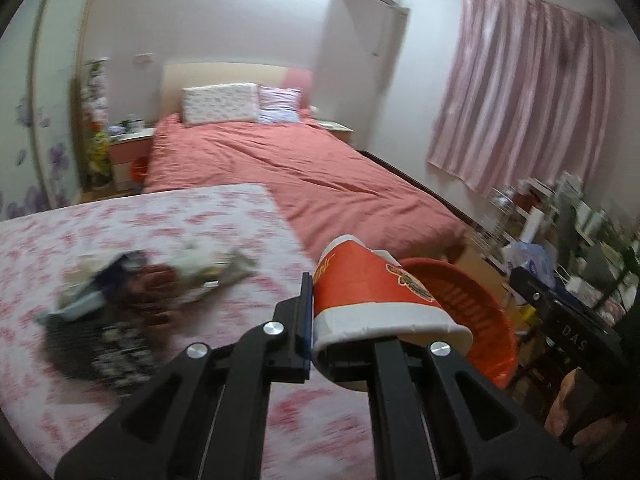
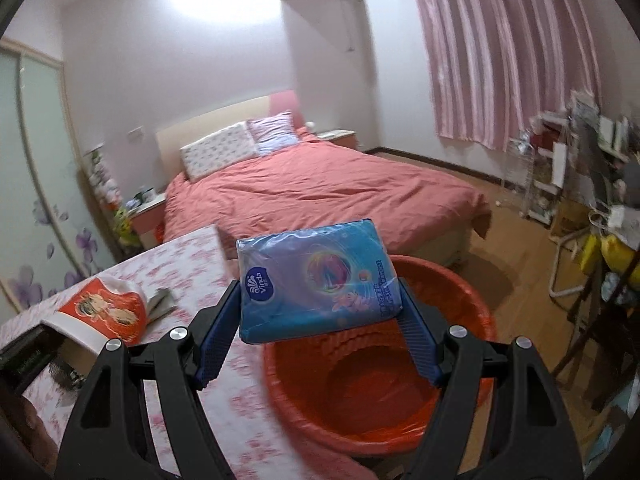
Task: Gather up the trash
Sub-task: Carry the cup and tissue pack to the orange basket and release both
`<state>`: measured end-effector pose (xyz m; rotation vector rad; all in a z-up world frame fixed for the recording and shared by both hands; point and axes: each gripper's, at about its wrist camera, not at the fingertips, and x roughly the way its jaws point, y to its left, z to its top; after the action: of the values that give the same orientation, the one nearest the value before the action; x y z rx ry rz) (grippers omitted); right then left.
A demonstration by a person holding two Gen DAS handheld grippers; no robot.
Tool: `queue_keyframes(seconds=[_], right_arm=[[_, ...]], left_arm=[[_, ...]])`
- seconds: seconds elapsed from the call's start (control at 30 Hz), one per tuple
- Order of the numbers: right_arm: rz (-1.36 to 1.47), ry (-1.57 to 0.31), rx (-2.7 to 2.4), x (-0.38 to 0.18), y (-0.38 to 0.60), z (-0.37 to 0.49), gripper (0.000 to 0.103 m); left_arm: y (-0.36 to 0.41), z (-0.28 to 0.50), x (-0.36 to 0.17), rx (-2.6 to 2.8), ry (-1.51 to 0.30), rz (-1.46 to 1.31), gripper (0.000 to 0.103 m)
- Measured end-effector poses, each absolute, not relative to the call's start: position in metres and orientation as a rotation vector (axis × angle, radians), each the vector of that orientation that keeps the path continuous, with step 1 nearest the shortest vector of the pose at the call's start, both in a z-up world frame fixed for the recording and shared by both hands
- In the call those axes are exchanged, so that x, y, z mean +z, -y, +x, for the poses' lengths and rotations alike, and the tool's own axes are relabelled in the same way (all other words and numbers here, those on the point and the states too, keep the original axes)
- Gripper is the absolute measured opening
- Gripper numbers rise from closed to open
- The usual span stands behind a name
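My left gripper (image 1: 314, 320) is shut on the wall of a red paper cup (image 1: 372, 292), which lies on its side with its white rim toward me. One finger is hidden inside the cup. The cup hangs at the table's right edge, beside a red basin (image 1: 480, 312). In the right wrist view my right gripper (image 2: 320, 312) is shut on a blue tissue pack (image 2: 316, 280), held over the red basin (image 2: 360, 392). The red paper cup (image 2: 104, 312) shows there at the left, above the table.
A pile of wrappers and scraps (image 1: 120, 292) lies blurred on the table with the pink flowered cloth (image 1: 160, 220). Behind it stands a bed with a coral cover (image 2: 320, 192). Cluttered shelves (image 2: 580, 152) and a folding chair (image 2: 568, 264) line the right side on the wooden floor.
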<state>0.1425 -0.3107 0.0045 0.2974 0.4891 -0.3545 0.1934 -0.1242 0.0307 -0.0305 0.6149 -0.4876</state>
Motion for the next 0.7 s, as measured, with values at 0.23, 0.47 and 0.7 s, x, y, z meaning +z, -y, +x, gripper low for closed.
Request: queue_keyframes(seconds=[0.23, 0.47, 0.7], right_arm=[[0.379, -0.499, -0.409, -0.017, 0.350, 0.146, 0.074], [0.451, -0.521, -0.395, -0.032, 0.374, 0.154, 0.079], [0.417, -0.543, -0.403, -0.033, 0.367, 0.147, 0.083]], left_arm=[[0.202, 0.209, 0.007, -0.606, -0.654, 0.034, 0.006], [0.244, 0.231, -0.023, -0.628, -0.737, 0.088, 0.030], [0.214, 0.236, -0.033, -0.542, -0.752, 0.079, 0.048]])
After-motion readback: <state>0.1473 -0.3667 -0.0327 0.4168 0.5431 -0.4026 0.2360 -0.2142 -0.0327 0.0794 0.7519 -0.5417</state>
